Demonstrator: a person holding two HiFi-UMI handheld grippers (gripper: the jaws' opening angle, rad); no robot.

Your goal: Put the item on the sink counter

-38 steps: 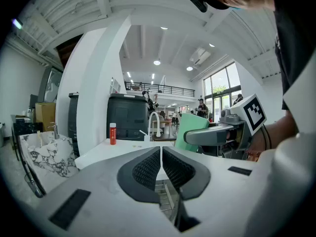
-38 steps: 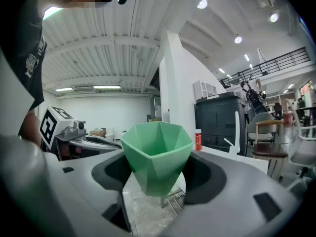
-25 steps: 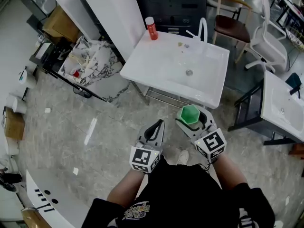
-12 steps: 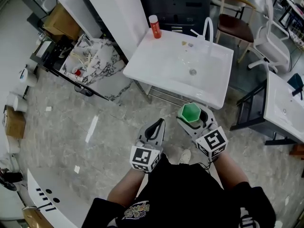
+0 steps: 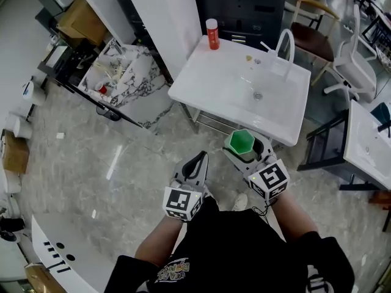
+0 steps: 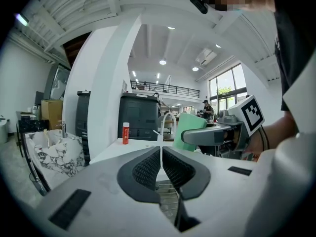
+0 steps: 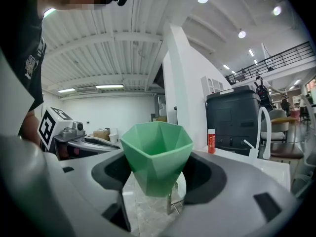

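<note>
My right gripper (image 5: 243, 146) (image 7: 157, 174) is shut on a green faceted cup (image 5: 240, 142) (image 7: 157, 152), held upright, mouth up, above the floor just short of the front edge of the white sink counter (image 5: 208, 78). The counter has a basin with a drain (image 5: 258, 95) and a white faucet (image 5: 283, 46). An orange bottle (image 5: 211, 34) (image 7: 211, 140) stands at the counter's back left corner. My left gripper (image 5: 194, 165) (image 6: 161, 168) is shut with nothing in it, held left of the cup. In the left gripper view the cup (image 6: 190, 131) shows at the right.
A marble-patterned bin (image 5: 125, 72) with clutter stands left of the counter beside a white pillar (image 5: 168, 17). A dark cabinet (image 5: 247, 5) is behind the sink. Chairs (image 5: 308, 32) and a second white sink (image 5: 369, 142) are at the right.
The view has shifted so the sink counter sits further right and slightly lower; both grippers keep the same hold and drift slightly left toward the counter's front.
</note>
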